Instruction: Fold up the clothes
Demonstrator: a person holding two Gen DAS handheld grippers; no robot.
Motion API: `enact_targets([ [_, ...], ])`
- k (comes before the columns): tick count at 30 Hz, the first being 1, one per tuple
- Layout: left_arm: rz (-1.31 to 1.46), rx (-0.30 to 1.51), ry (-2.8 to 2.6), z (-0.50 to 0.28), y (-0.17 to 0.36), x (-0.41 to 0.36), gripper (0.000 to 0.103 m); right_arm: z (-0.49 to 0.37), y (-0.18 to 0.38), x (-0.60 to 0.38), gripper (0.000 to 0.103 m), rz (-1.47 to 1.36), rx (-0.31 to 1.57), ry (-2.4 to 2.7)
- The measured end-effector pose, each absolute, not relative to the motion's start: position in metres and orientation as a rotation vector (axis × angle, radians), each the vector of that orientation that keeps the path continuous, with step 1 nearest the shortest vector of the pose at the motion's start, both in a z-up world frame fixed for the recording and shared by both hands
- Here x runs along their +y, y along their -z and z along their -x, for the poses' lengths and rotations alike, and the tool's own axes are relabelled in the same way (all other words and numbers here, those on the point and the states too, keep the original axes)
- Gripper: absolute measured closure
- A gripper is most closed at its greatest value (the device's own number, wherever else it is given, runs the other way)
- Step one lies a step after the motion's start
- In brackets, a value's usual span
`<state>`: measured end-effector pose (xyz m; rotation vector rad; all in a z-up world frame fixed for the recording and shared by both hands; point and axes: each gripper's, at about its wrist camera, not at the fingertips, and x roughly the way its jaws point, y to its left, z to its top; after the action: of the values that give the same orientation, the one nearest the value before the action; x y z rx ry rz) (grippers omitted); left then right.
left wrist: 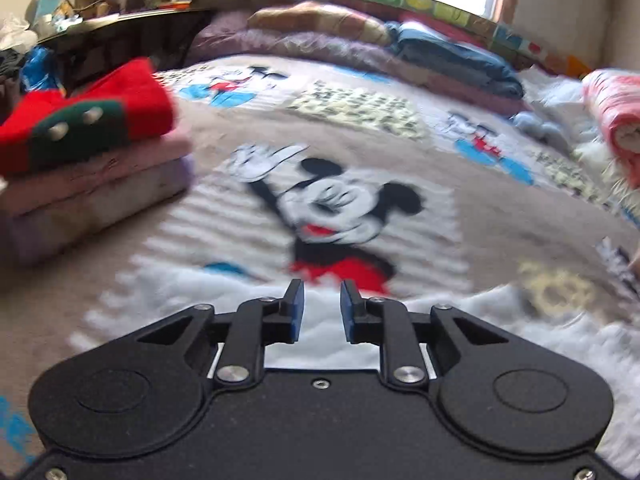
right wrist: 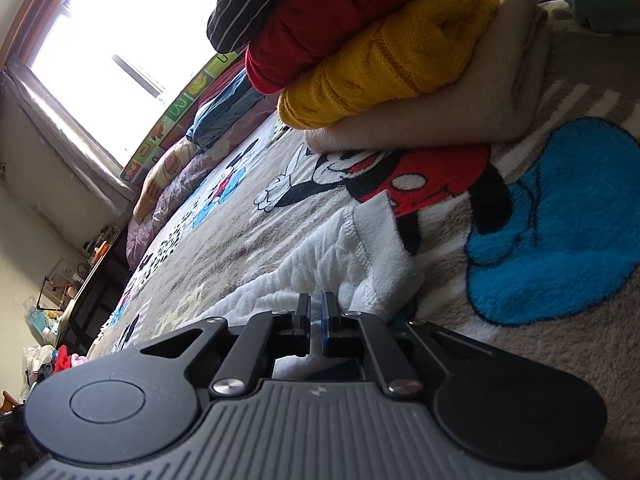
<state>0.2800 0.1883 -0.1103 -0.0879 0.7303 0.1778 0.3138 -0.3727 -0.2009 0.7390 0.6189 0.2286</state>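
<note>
Between right gripper [right wrist: 316,312] fingers, perhaps lengthwise: white garment [right wrist: 320,264]

We are in a bedroom at home: a bed under a fleecy cartoon-mouse blanket [left wrist: 340,208], rolled quilts and pillows [left wrist: 320,36] heaped below a bright window [right wrist: 120,52], stacks of folded jumpers and towels [left wrist: 92,148], and a cluttered dark bench [left wrist: 132,28] against the wall.

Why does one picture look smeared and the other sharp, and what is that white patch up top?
Left wrist view: the blanket and the folded stack are smeared by motion blur, while the left hand-held gripper stays crisp. Right wrist view: sharp but tilted, with fisheye bending at the edges. In both, the window is blown out white.
</note>
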Motion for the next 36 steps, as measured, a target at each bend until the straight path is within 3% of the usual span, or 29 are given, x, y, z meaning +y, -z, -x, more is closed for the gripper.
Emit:
enact_targets([
  [7,0.033,0.676,-0.235,-0.245,0.1,0.206,0.082,-0.312,0.201,-0.373,0.097,-0.743,0.616,-0.227],
  [18,-0.245,0.668,-0.171,-0.216,0.1,0.133,0.078,-0.308,0.199,-0.377,0.094,-0.763,0.596,-0.231],
  [19,-0.27,0.667,-0.165,-0.213,0.1,0.126,0.076,-0.306,0.198,-0.379,0.094,-0.769,0.584,-0.233],
  [21,-0.32,0.664,-0.153,-0.208,0.1,0.113,0.055,-0.301,0.194,-0.383,0.079,-0.782,0.55,-0.239],
  [23,-0.367,0.66,-0.136,-0.203,0.099,0.098,0.046,-0.296,0.191,-0.389,0.072,-0.799,0.527,-0.251],
  [26,-0.408,0.641,-0.066,-0.198,0.095,0.06,0.041,-0.289,0.185,-0.397,0.072,-0.799,0.512,-0.256],
  [29,-0.45,0.622,0.005,-0.193,0.091,0.022,0.029,-0.281,0.181,-0.408,0.072,-0.806,0.49,-0.248],
  [36,-0.591,0.555,0.218,-0.19,0.097,-0.094,0.028,-0.262,0.184,-0.448,0.071,-0.874,0.459,-0.198],
])
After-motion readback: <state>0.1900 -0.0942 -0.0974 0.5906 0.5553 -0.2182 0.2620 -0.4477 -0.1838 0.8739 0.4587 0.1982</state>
